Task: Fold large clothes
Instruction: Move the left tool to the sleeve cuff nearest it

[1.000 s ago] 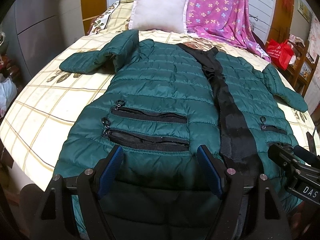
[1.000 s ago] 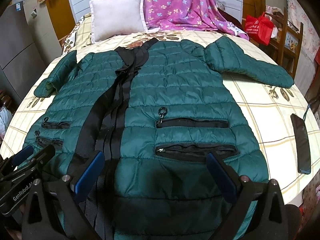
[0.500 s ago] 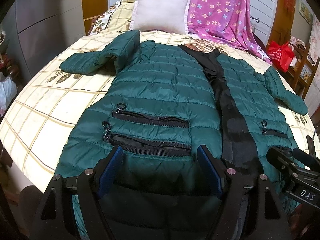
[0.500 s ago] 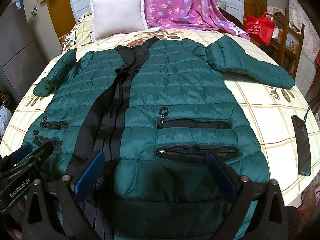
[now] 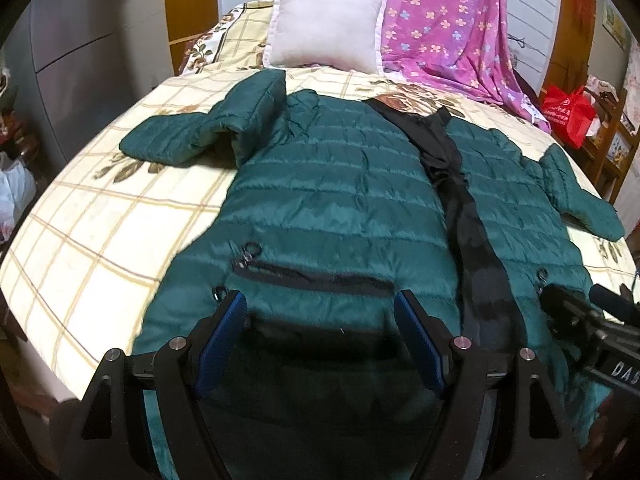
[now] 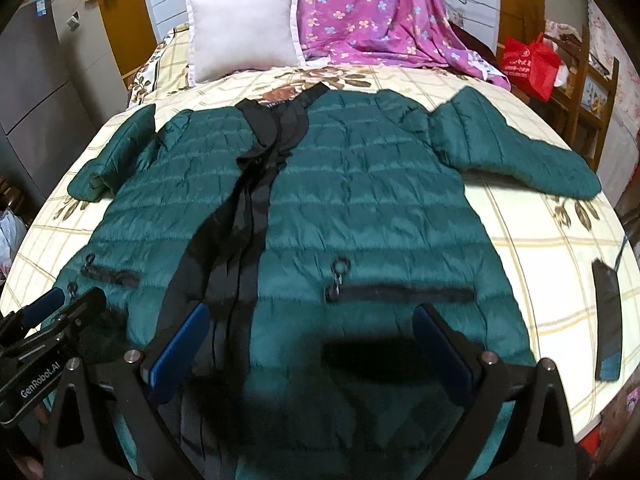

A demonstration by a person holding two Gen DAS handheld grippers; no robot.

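Green puffer jacket (image 5: 340, 200) spread flat, front up, across bed (image 5: 92, 216), hem at near edge. Left gripper (image 5: 320, 336) and right gripper (image 6: 308, 344) fingers wide, empty, above hem, likely positioned to grasp it for folding.

A bed (image 6: 520, 224) with a cream plaid floral sheet filled the view. At its head a white pillow (image 6: 244, 30) leaned beside a pink flowered blanket (image 6: 372, 8). A dark flat phone-like object (image 6: 607, 316) lay near the bed's right edge. A red bag (image 6: 528, 64) sat on wooden furniture beyond, and a grey cabinet (image 5: 88, 52) stood left.
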